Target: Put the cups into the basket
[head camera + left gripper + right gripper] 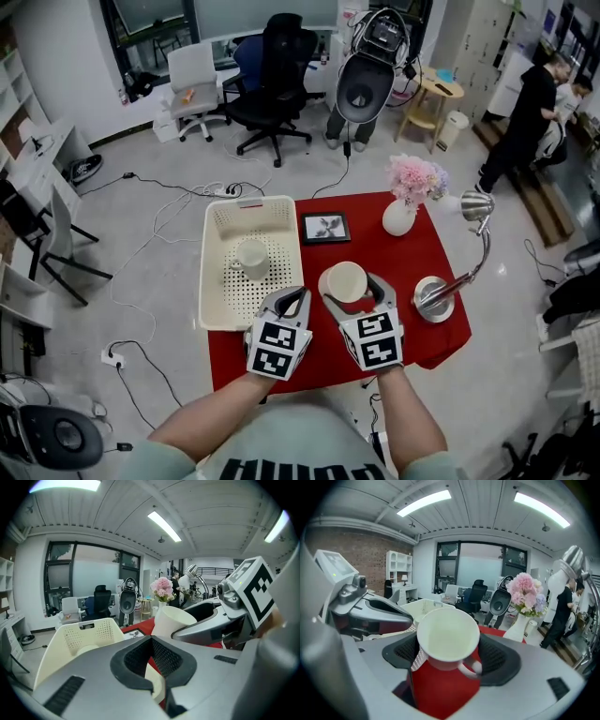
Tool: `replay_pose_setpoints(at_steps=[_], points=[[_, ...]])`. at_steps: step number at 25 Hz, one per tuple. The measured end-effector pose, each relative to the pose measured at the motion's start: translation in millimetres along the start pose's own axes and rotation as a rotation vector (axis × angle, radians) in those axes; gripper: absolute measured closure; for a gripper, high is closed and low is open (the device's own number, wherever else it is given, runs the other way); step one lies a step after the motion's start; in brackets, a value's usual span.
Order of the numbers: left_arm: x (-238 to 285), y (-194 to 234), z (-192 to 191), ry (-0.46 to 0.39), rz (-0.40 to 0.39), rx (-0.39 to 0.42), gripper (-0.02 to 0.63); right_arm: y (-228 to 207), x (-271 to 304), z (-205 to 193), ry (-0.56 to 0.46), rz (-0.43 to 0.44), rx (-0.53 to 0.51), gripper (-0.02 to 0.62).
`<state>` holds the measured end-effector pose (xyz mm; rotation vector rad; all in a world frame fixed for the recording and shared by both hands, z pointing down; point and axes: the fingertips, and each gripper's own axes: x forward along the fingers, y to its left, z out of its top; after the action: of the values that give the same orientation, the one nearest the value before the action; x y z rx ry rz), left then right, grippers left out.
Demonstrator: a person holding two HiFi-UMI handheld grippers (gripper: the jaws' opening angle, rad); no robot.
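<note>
A white cup (345,281) is lifted above the red table (412,347), and my right gripper (349,286) is shut on it. In the right gripper view the cup (447,639) tilts toward the camera between the black pads, handle at the lower right. A second white cup (251,258) lies inside the cream perforated basket (217,281) at the table's left. My left gripper (292,298) hovers at the basket's near right corner, shut and empty. In the left gripper view, the left gripper (154,663) faces the basket (84,634), with the held cup (171,620) to its right.
A framed photo (324,227) lies behind the held cup. A white vase of pink flowers (400,216) and a chrome desk lamp (436,298) stand on the table's right. Office chairs, floor cables and two people fill the room beyond.
</note>
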<state>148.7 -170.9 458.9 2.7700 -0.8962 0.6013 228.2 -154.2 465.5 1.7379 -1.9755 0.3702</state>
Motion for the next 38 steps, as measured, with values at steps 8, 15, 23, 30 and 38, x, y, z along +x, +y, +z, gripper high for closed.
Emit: replay_pose_setpoints(at_steps=[8, 15, 23, 30, 38], points=[[-45.5, 51.8, -10.5, -0.019, 0.092, -0.054, 0.603, 66.0, 5.9, 41.7, -0.046, 0.091, -0.089, 0.206], [-81.5, 106.4, -25.2, -0.028, 0.189, -0.111, 0.603, 116.8, 29.5, 62.8, -0.037, 0.182, -0.143, 0.206], [-108.0, 150.7, -35.2, -0.037, 0.269, -0.148, 0.603, 162.0, 66.2, 64.4, 0.025, 0.302, -0.22, 0.206], [-117.3, 177.4, -43.2, -0.028, 0.317, -0.173, 0.603, 185.6, 90.9, 56.7, 0.075, 0.39, -0.283, 0.206], [-114.6, 199.7, -45.5, -0.022, 0.348, -0.195, 0.603, 211.2, 116.4, 38.5, 0.14, 0.543, -0.425, 0.206]])
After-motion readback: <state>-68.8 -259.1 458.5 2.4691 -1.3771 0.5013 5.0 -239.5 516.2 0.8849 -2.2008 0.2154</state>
